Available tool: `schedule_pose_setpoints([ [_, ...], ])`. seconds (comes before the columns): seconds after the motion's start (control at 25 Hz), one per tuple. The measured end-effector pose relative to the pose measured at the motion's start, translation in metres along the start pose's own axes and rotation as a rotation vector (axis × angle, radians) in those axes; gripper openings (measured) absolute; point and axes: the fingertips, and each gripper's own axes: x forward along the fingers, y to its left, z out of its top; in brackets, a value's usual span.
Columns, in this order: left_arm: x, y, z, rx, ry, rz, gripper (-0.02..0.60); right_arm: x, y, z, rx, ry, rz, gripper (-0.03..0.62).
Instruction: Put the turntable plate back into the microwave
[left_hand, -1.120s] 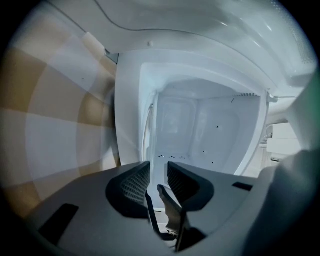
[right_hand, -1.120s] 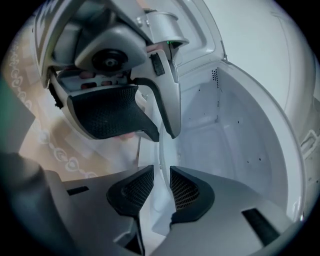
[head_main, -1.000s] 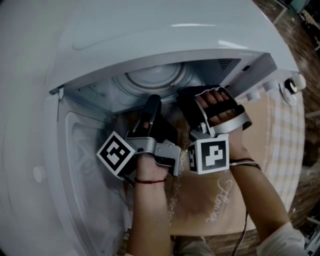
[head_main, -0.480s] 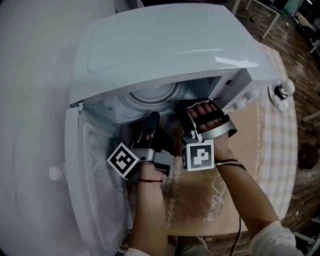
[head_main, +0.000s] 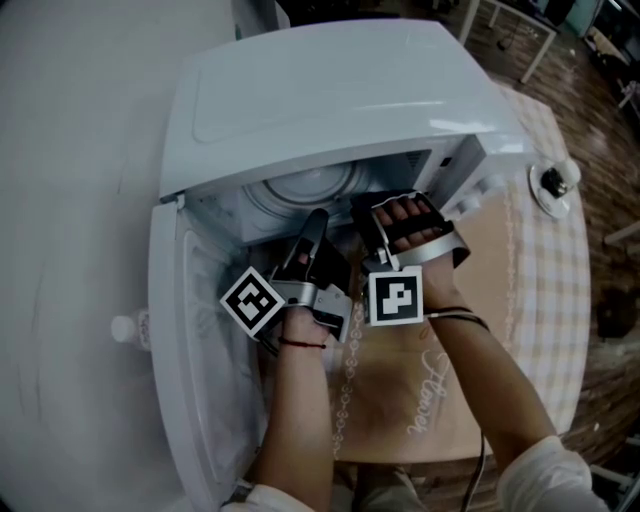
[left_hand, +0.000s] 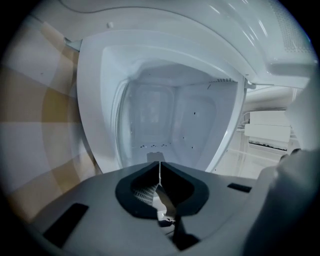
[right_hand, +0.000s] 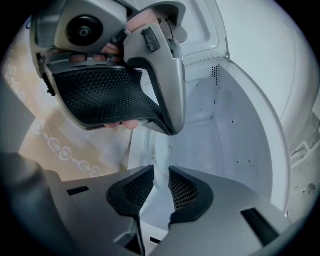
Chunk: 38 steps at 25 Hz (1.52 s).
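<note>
**Head view.** The plate (head_main: 305, 188) lies in the microwave (head_main: 320, 90), a pale disc on the cavity floor, where it was a second ago. The door (head_main: 200, 330) hangs open at the left. The left tool (head_main: 316, 222) and the right tool (head_main: 372, 207) sit at the cavity mouth, close together and much where they were. The frame now takes in more of the microwave's top. The plate looks seated, so I judge the placing done. What remains is to draw the tools out and perhaps shut the door.

**Left gripper view.** The jaws have just been closing and now meet tip to tip with nothing between them. That fits a tool that has finished with the plate. Ahead is only a white recessed panel with dark specks, and the plate does not show here.

**Right gripper view.** The jaws stand a narrow gap apart, and only pale panel shows through it. I can make out no plate edge there. This view alone shows the left tool from the side, fingers around its grip, and the heart-edged mat (right_hand: 55, 145) below. Only the head view shows the plate.
</note>
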Motion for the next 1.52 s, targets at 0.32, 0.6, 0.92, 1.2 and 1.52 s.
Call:
schedule_pose_setpoints([
  [0.32,-0.007,-0.012,-0.014,-0.003,0.027,-0.002,0.009,-0.017,-0.003,0.004,-0.005,-0.006,-0.014,0.101],
  [0.6,-0.018,-0.026,-0.029,-0.001,0.044,-0.01,0.006,-0.043,0.002,0.006,0.01,-0.01,-0.011,0.101],
  [0.92,-0.028,-0.036,-0.046,0.015,0.073,-0.002,0.005,-0.064,-0.003,0.005,0.064,-0.013,-0.025,0.1],
  [1.2,-0.033,-0.033,-0.058,0.239,0.138,0.07,0.005,-0.084,-0.023,0.001,0.402,-0.087,-0.049,0.1],
  [1.52,-0.035,-0.044,-0.059,0.754,0.178,0.133,0.005,-0.107,-0.039,0.003,0.997,-0.315,-0.019,0.1],
])
